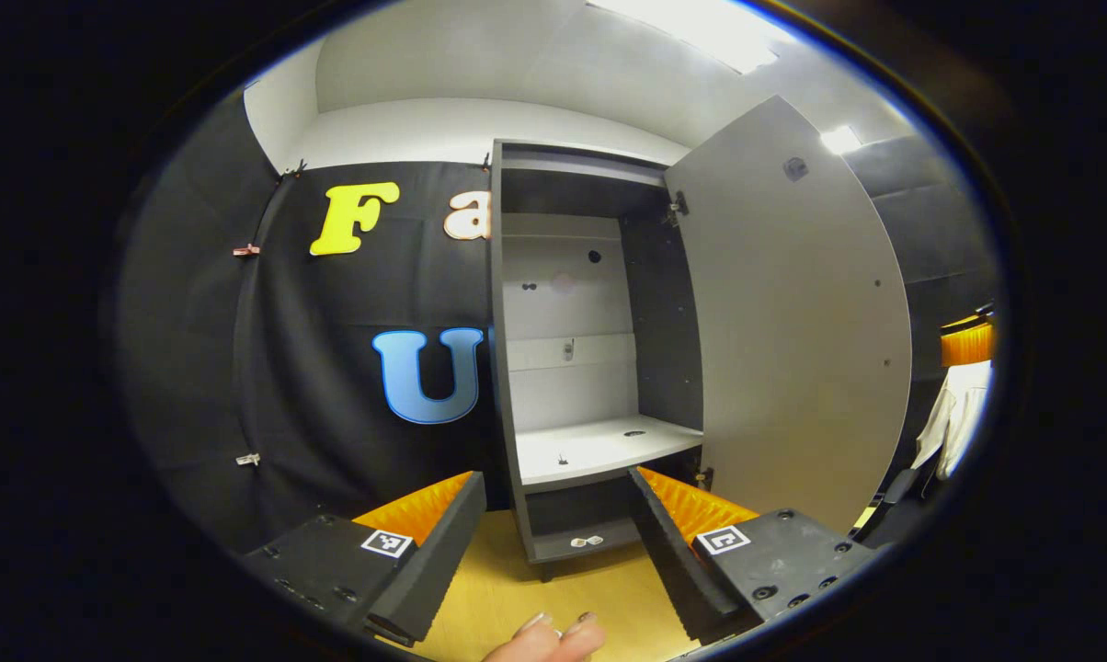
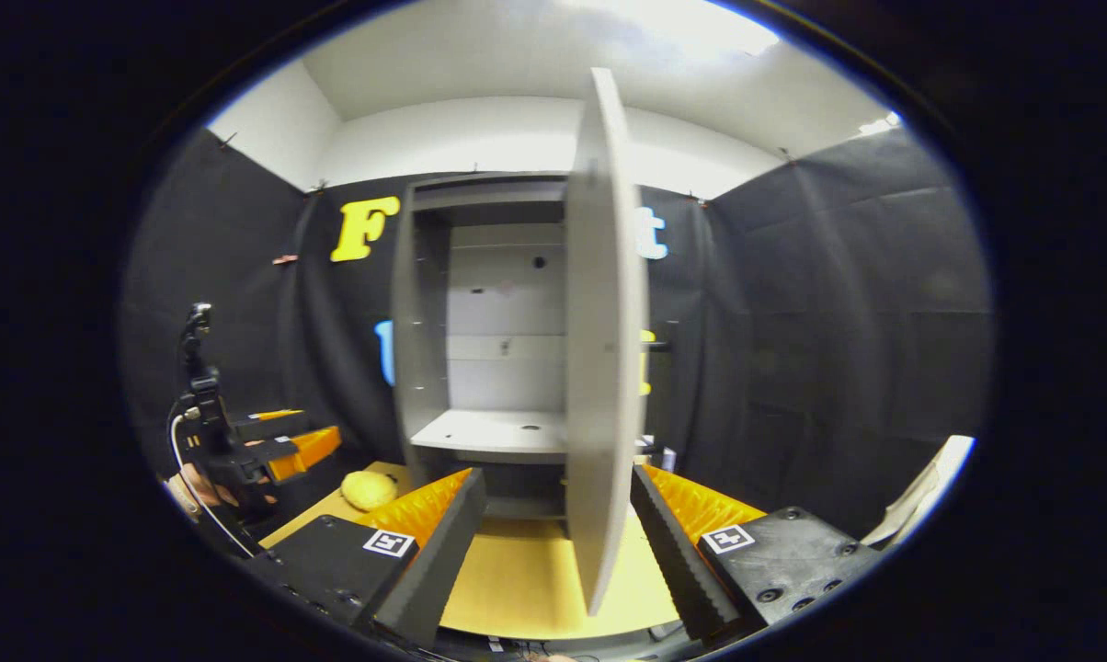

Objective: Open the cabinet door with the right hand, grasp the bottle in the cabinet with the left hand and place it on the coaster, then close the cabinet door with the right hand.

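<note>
The grey cabinet [image 1: 507,368] stands open, its door [image 1: 793,322] swung out to the right. Its white shelf [image 1: 599,446] carries a few small dark marks, and a small pale item [image 1: 587,541] lies on the lower board. My left gripper [image 1: 553,478] is open, held in front of the cabinet and apart from it. In the right gripper view the door [image 2: 604,368] is edge-on, standing between the fingers of my open right gripper [image 2: 554,473]. The left gripper [image 2: 268,450] and the hand holding it are at the far left.
A yellow rounded thing [image 2: 368,489] lies on the wooden table [image 2: 517,570] left of the cabinet. Fingertips of a hand [image 1: 549,634] show at the bottom of the left gripper view. White cloth [image 1: 958,414] hangs at the far right.
</note>
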Tool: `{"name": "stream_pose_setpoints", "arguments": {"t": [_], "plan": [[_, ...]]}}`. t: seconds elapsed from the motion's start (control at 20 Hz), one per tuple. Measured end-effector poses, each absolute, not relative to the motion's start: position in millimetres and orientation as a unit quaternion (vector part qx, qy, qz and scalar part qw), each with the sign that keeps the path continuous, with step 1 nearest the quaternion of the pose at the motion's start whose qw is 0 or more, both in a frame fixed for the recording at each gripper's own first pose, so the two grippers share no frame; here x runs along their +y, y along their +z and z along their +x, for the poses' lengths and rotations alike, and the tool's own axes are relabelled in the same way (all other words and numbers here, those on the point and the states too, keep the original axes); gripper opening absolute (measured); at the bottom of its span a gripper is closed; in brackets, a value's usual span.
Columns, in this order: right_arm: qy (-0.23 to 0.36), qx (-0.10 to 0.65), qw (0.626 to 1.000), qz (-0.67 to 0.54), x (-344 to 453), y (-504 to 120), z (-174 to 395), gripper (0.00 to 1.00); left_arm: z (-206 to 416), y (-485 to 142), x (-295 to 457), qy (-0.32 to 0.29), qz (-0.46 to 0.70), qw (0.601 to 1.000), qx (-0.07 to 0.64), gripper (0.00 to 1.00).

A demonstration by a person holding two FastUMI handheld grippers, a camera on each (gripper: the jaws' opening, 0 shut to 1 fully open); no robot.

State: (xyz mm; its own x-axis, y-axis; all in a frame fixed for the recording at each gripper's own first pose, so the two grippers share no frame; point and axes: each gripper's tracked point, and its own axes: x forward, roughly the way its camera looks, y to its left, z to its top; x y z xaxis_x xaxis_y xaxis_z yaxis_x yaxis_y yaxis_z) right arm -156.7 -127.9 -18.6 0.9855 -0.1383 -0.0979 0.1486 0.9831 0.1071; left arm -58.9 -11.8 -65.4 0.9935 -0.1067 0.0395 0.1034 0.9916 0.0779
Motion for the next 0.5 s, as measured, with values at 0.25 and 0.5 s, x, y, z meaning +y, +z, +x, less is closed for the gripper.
{"name": "stream_pose_setpoints", "arguments": {"t": [0.25, 0.5], "plan": [[-0.109, 0.05, 0.991, 0.057, -186.8, -27.6, -152.0, 0.98, -61.6, -63.8, -39.5, -0.065, 0.013, 0.998, -0.016, 0.96], [-0.094, 0.024, 0.993, 0.062, -213.2, -12.4, -118.4, 0.98, -74.8, -64.1, -50.4, -0.049, 0.001, 0.999, -0.015, 0.96]]}}
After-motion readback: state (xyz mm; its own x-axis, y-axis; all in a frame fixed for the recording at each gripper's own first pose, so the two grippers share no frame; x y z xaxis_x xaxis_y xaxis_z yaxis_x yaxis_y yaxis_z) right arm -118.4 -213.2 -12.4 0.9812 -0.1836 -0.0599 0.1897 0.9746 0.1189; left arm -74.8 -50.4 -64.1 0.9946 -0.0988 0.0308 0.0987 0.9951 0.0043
